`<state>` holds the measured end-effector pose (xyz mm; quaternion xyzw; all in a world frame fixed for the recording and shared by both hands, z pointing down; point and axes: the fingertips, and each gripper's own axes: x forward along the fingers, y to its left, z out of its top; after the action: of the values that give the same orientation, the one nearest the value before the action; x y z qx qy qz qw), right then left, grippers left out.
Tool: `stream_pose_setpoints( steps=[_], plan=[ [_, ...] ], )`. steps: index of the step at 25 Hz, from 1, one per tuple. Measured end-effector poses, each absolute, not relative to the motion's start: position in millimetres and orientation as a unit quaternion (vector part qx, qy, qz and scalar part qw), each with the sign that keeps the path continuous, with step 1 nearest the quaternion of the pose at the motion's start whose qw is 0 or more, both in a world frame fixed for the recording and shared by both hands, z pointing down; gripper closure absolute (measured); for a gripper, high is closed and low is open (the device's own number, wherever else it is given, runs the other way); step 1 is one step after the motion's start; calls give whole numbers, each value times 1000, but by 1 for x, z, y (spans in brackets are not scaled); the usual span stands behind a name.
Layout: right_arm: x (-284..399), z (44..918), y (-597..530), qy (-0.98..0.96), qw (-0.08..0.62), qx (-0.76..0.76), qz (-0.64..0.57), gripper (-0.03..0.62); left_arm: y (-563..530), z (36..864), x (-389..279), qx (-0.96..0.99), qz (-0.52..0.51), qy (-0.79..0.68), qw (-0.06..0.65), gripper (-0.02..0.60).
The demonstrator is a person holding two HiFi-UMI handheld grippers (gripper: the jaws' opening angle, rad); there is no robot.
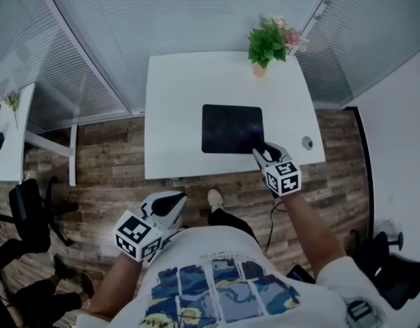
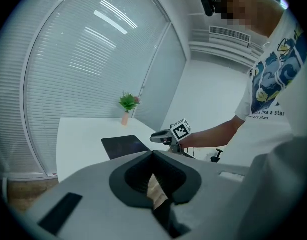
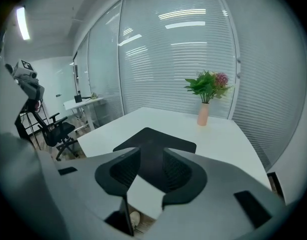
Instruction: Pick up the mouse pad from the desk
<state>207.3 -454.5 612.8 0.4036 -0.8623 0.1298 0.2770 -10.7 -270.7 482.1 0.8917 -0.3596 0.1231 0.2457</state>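
Matt black, no pattern, on the flat rectangular mouse pad (image 1: 232,128); plain white on the rectangular desk (image 1: 176,115). Green leaves and pink blooms on the small plant (image 1: 268,39), peach on its little vase (image 1: 259,69). Brown-grey plank grain across the wooden floor (image 1: 107,157). Black-and-white square markers over grey shells on the left gripper (image 1: 172,200) and right gripper (image 1: 260,150). Blue-and-yellow swirl print on the white T-shirt (image 1: 224,292).
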Motion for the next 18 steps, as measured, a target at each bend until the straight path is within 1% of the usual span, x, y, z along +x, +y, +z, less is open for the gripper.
stream_pose_setpoints(
  steps=[8,18],
  plan=[
    [233,651,-542,-862,299,383,143,448,-330,483,20,875,131,-390,257,580],
    [252,701,-615,-859,327,362,156,439,-369,488,40,854,133,-425,268,580]
  ],
)
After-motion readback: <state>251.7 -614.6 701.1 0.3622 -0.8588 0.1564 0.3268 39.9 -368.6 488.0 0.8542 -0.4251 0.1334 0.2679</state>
